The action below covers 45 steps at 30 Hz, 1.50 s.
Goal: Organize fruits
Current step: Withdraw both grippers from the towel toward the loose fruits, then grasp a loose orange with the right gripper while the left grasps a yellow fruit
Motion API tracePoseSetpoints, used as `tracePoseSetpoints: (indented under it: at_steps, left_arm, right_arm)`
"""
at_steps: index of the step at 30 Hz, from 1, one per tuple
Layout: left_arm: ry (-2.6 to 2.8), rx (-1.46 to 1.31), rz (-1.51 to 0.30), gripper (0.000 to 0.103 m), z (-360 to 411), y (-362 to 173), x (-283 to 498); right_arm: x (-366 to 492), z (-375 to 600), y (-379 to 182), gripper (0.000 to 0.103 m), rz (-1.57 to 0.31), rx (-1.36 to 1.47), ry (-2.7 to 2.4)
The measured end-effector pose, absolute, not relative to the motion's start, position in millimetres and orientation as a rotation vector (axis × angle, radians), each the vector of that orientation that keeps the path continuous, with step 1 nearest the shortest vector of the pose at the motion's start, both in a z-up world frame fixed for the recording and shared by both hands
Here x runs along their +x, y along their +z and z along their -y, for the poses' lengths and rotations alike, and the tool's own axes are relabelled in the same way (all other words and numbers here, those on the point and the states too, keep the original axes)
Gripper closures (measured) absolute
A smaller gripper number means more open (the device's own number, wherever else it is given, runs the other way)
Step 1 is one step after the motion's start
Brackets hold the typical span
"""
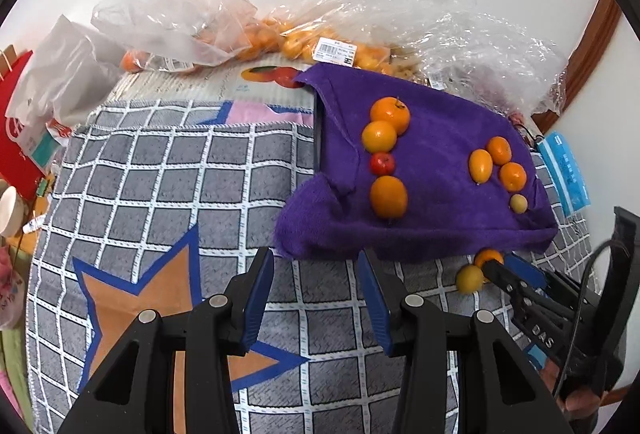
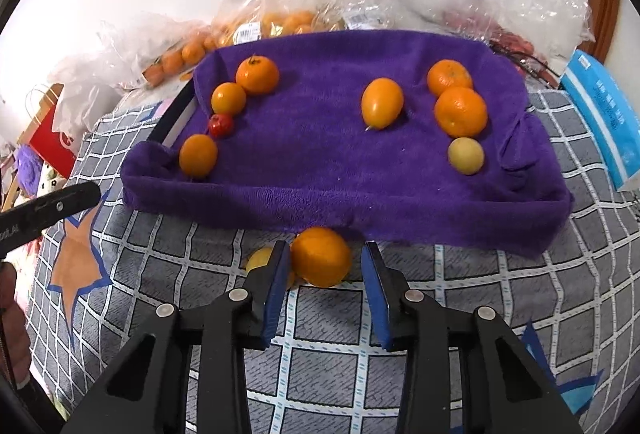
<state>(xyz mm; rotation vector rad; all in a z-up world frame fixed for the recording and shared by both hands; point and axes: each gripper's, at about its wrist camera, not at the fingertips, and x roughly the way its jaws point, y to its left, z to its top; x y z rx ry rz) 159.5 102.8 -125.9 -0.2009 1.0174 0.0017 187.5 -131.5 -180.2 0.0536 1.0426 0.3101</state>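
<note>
A purple towel [image 2: 320, 173] lies spread over a raised tray on the grey checked cloth [image 2: 320, 366]. Along its left side runs a row of three oranges [image 2: 257, 75] and one small red fruit [image 2: 221, 124]. On its right side lie an oval orange fruit [image 2: 382, 102], two oranges [image 2: 461, 111] and a pale yellow fruit [image 2: 465, 155]. In front of the towel, on the cloth, lies a loose orange [image 2: 320, 256] with a yellow fruit [image 2: 258, 260] beside it. My right gripper [image 2: 326, 250] straddles that orange, open, with a gap showing at the right pad. My left gripper [image 1: 316, 258] hangs open over the cloth, holding nothing.
Clear plastic bags [image 1: 192, 5] holding more oranges are heaped along the wall behind the towel. A blue packet [image 2: 600, 121] lies at the towel's right. At the far left stand a red paper bag [image 1: 16, 137] and a white bag. The cloth bears an orange star [image 1: 132, 298].
</note>
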Motion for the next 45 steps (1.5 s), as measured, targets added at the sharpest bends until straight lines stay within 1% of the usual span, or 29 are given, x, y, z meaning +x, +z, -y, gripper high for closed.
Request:
tracePoseSetpoints:
  at_steps: [1,2,9,13,17,24,38,42,45]
  left_arm:
    - [-0.005,-0.201,-1.017,0.061,-101.7,-125.7,158.9]
    - [-0.015,-0.196,-1.016,0.061,-99.7,-125.1,158.0]
    - [-0.064,-0.186,-1.021,0.061,-81.4,-125.0,156.3]
    - [-0.09,-0.184,-1.038,0.061,-70.5,-129.6,157.9]
    - [-0.096,-0.178,-1.046,0.061,-64.8,-133.1,156.9]
    - [-0.125,-0.188,-1.064,0.063,-59.2,-142.5,156.9]
    - [-0.289,-0.13,-1.119,0.063,23.7,-165.7,171.5]
    - [-0.288,-0.117,-1.141,0.063,35.8,-172.6,178.1]
    - [-0.28,-0.121,-1.154,0.066,39.5,-177.1,181.1]
  right_arm:
    - [188.3,131.9,-180.5,0.071,-1.045,0.058,0.316]
    - [188.3,132.8,-179.7,0.072,-1.047,0.067,0.328]
    - [171.2,160.8,-168.9,0.072,-1.041,0.029,0.24]
    - [163.7,167.9,-178.0,0.072,-1.051,-0.017,0.207]
    - [162.3,167.7,-182.9,0.07,-1.047,-0.01,0.225]
    - [163.0,167.1,-188.8,0.07,-1.042,0.011,0.244]
    - [135.8,229.9,-175.8,0.07,-1.012,0.029,0.111]
    - [130.6,239.7,-174.8,0.07,-1.008,0.036,0.099]
    - [128.1,242.6,-175.1,0.07,-1.006,0.039,0.098]
